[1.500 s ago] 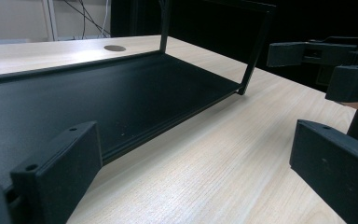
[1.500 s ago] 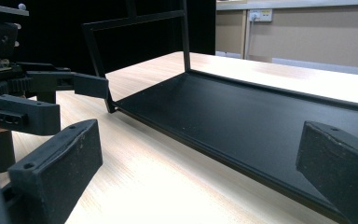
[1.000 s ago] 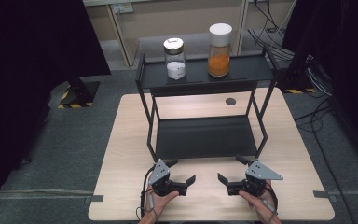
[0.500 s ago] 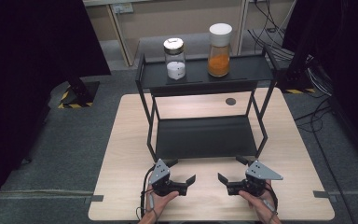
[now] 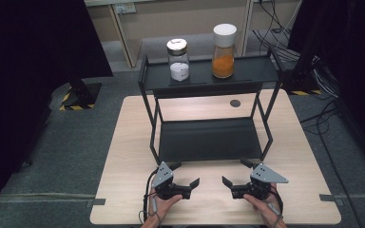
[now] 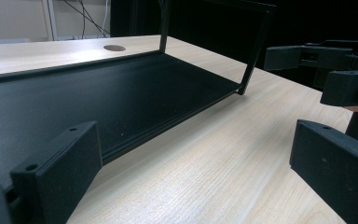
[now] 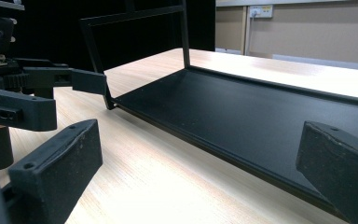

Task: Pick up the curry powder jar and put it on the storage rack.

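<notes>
A black two-tier rack [image 5: 209, 78] stands on the wooden table [image 5: 123, 142]. Its top shelf carries a glass jar with white contents [image 5: 179, 61] and a taller jar with orange contents and a white lid [image 5: 224, 52]. The lower shelf [image 5: 208, 138] is bare, as the left gripper view [image 6: 98, 98] and the right gripper view [image 7: 261, 112] both show. My left gripper [image 5: 186, 174] rests open on the table in front of the rack, holding nothing. My right gripper [image 5: 235, 172] sits open beside it, jaws turned toward the left one. Each gripper view shows the other gripper [image 6: 331, 70] [image 7: 28, 98].
A round cable hole [image 5: 235, 103] lies in the table behind the rack. Bare tabletop runs along both sides of the rack. Grey floor surrounds the table, with cables [image 5: 323, 118] at the right and dark curtains [image 5: 28, 71] at the left.
</notes>
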Demonstrator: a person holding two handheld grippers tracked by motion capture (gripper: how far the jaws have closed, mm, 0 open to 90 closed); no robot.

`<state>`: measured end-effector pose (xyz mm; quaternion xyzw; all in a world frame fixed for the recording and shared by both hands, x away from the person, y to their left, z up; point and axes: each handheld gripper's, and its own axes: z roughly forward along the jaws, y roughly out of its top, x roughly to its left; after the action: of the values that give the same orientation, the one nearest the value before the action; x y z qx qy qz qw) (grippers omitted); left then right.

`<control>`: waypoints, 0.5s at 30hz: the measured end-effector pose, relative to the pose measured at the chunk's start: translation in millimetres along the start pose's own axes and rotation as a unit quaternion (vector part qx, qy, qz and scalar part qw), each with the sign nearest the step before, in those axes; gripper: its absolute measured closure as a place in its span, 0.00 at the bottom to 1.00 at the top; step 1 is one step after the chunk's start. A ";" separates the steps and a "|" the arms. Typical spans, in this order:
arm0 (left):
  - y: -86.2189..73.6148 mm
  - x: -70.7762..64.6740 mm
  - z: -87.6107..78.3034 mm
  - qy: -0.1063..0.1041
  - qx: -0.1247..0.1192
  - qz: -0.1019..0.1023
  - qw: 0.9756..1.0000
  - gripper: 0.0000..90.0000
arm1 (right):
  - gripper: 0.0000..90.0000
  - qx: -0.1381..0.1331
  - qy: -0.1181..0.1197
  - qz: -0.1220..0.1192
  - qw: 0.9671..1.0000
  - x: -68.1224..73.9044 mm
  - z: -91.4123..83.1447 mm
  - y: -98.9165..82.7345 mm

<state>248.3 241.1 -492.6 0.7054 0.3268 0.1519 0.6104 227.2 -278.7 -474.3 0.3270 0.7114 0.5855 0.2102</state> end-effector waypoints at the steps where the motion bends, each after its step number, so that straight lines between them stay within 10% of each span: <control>1: 0.1 0.0 -0.1 0.000 0.000 0.000 1.000 0.02 | 0.01 0.000 0.000 0.000 1.000 -0.1 0.1 -0.1; 15: 0.0 0.0 0.0 -0.001 0.000 0.000 1.000 0.02 | 0.01 0.003 0.000 0.000 1.000 -0.4 1.0 -0.6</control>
<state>248.3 241.1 -492.6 0.7053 0.3265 0.1513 0.6109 227.9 -278.3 -475.2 0.3278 0.7132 0.5833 0.2088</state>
